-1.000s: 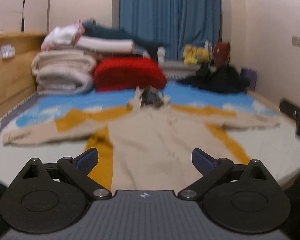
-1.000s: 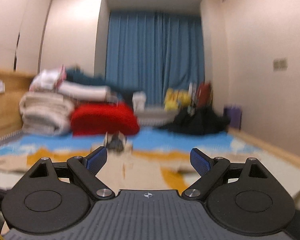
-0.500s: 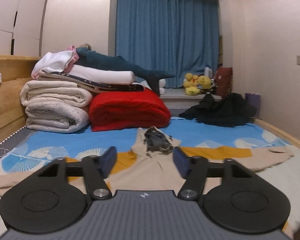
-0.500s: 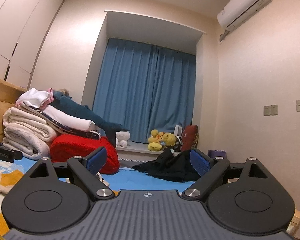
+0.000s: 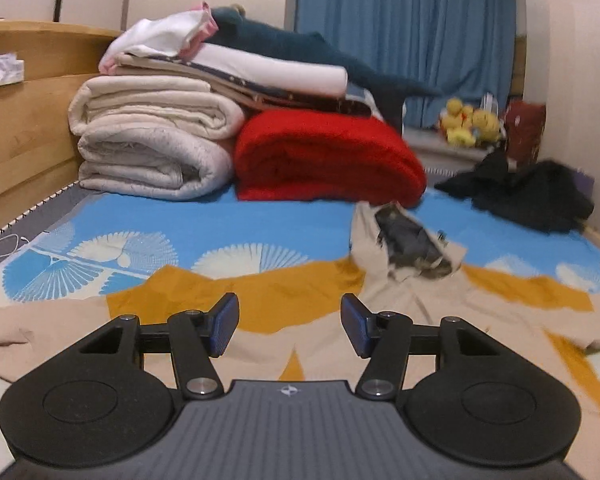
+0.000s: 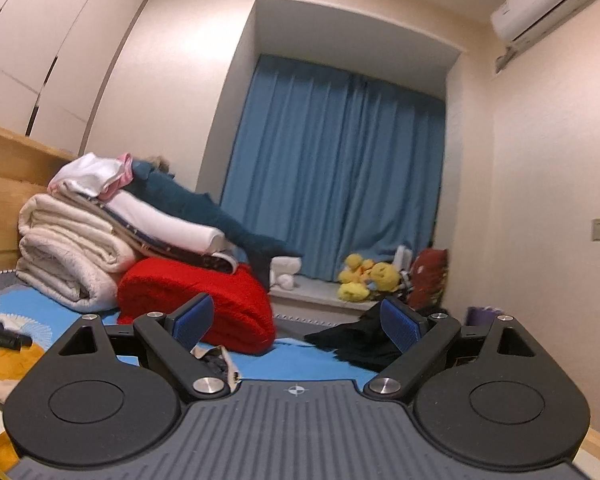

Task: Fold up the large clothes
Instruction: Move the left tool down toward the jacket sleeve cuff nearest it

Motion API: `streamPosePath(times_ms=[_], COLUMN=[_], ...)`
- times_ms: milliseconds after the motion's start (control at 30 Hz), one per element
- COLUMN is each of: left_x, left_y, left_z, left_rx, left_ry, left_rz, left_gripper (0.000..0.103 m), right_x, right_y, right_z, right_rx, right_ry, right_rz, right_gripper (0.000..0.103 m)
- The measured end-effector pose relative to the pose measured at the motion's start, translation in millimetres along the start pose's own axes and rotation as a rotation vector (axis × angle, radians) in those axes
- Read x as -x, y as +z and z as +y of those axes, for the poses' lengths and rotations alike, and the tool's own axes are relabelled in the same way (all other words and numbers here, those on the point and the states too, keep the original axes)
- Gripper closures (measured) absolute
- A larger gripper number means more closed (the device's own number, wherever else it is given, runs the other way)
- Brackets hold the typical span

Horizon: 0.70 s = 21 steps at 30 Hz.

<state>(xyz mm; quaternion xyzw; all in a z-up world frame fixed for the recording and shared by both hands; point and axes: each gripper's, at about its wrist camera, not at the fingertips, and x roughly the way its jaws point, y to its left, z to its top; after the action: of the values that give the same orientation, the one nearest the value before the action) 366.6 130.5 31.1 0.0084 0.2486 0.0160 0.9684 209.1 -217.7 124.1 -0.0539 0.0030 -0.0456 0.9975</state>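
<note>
A large beige and mustard-yellow hooded garment [image 5: 400, 304] lies spread on the bed, sleeves out to both sides, its dark-lined hood [image 5: 404, 240] toward the pillows. My left gripper [image 5: 288, 328] hovers low over the chest and left shoulder, jaws partly apart with nothing between them. My right gripper [image 6: 296, 322] is held level and wide open, empty, facing the curtain. In the right wrist view only the hood [image 6: 216, 360] and a strip of the garment [image 6: 8, 364] show at the lower left.
Folded white quilts [image 5: 152, 148] and a red blanket [image 5: 324, 160] are stacked at the head of the bed against a wooden headboard [image 5: 20, 120]. A heap of dark clothes [image 5: 532, 196] lies at the far right by the wall. Plush toys [image 5: 468, 124] sit on the sill.
My left gripper's jaws narrowed from wide to partly apart, and it moved in low over the garment's left shoulder. My right gripper rose and now faces the curtain.
</note>
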Motion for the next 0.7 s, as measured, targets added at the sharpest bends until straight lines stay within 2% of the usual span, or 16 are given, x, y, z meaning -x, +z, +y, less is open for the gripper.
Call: streamPosePath(times_ms=[100,233,333,433,467,600,700], left_x=[-12,-36,-51,-67,-72,-87,-92], left_y=[-9,-12,-17,-25,-26,-38,-52], left_z=[14,55,87,120,129,176,217], left_rx=[0.003,0.13,0.224,0.308,0.329,0.381,0.475], left_ry=[0.021,0.037,0.137,0.21,0.226,0.323,0.391], left_rz=[0.027,0.124,0.181,0.224,0.234,0.248,0.262], left_gripper=[0.041,0.041,0.041,0.041,0.041,0.039,0.039], right_x=[-42,-90,-109,-130,-136,-136,-139], right_y=[-2,-3,-20,-35,-35,-33,-38], right_z=[19,38,47,58,62,76,83], right_rx=[-0.021,-0.047,-0.083,-0.089,-0.08,0.007,0.071], right_ry=[0.071,0.164,0.211,0.27,0.289,0.321,0.305], right_rz=[0.035,0.059,0.045,0.135,0.138,0.103,0.082], right_gripper=[0.012,0.012,0.011,0.012,0.012,0.012,0.012])
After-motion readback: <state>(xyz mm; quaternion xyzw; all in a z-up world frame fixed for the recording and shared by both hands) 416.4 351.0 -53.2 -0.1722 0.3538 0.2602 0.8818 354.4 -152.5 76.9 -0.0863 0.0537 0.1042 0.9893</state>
